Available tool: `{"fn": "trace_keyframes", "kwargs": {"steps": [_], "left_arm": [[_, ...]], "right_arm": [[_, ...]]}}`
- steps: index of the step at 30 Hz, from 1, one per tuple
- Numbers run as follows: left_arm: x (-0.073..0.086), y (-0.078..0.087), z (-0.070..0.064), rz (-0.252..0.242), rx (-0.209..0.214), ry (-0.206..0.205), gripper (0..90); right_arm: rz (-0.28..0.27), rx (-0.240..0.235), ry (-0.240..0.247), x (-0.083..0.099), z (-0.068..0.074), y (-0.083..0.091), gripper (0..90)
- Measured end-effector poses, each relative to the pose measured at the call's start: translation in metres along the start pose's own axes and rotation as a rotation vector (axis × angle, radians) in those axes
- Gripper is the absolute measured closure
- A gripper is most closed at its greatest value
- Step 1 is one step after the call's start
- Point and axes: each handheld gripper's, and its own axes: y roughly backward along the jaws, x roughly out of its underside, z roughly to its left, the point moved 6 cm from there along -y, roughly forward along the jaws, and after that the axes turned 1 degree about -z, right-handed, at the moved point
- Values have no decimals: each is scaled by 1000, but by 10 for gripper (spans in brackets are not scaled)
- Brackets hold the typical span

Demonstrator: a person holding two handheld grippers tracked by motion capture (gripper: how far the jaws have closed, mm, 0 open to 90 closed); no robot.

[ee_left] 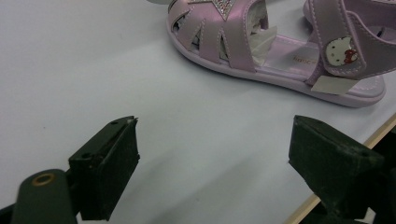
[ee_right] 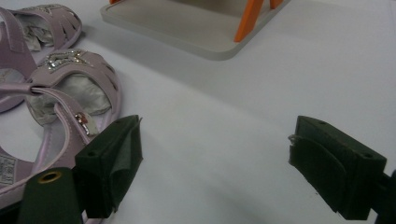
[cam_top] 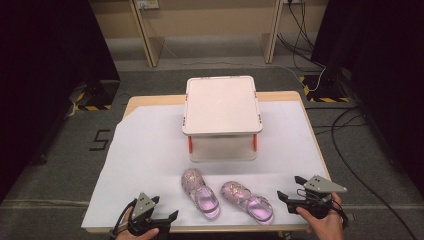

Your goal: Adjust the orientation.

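Item: pair of pink sandals, left sandal (cam_top: 200, 188) and right sandal (cam_top: 247, 201), lower centre of the high view, side by side on the white sheet (cam_top: 150, 150), toes toward the two-tier rack (cam_top: 222, 117) behind, probably staged for shelving. Left gripper (cam_top: 167, 216), lower left: jaws spread, empty. Right gripper (cam_top: 290, 188), lower right: jaws spread, empty, flanking the pair, likely ready for one shoe each.

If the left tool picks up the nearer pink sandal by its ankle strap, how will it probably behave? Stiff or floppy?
The left sandal looks small and thin-soled, so it is probably light. Its ankle strap is a thin band, so it may bend and let the sandal hang tilted. The sole lies flat on the white sheet, so a push should slide it rather than tip it.
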Motion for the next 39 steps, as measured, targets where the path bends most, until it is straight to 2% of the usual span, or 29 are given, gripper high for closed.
{"fn": "trace_keyframes", "kwargs": {"steps": [6,7,10,16,21,30,33,34,39], "left_arm": [[-3,0,-1,-15,0,15,153],[-8,1,-4,-31,15,38,153],[-16,0,-10,-59,37,59,151],[-28,-4,-22,-77,63,40,151],[-41,-4,-30,-108,85,59,151],[-57,-18,-52,-96,100,29,158],[-61,-25,-58,-95,86,12,170],[-62,-30,-60,-79,71,-8,178],[-60,-38,-59,-45,41,-42,244]], "right_arm": [[12,9,14,2,0,-2,176],[11,9,12,2,-1,-2,177],[8,19,5,1,-2,-1,181],[26,25,8,4,-4,-3,195],[17,28,12,4,-6,-3,204],[30,19,8,6,-3,-6,205],[33,15,13,6,-3,-6,209],[32,14,11,6,-3,-6,209],[35,10,20,7,-3,-7,209]]}}
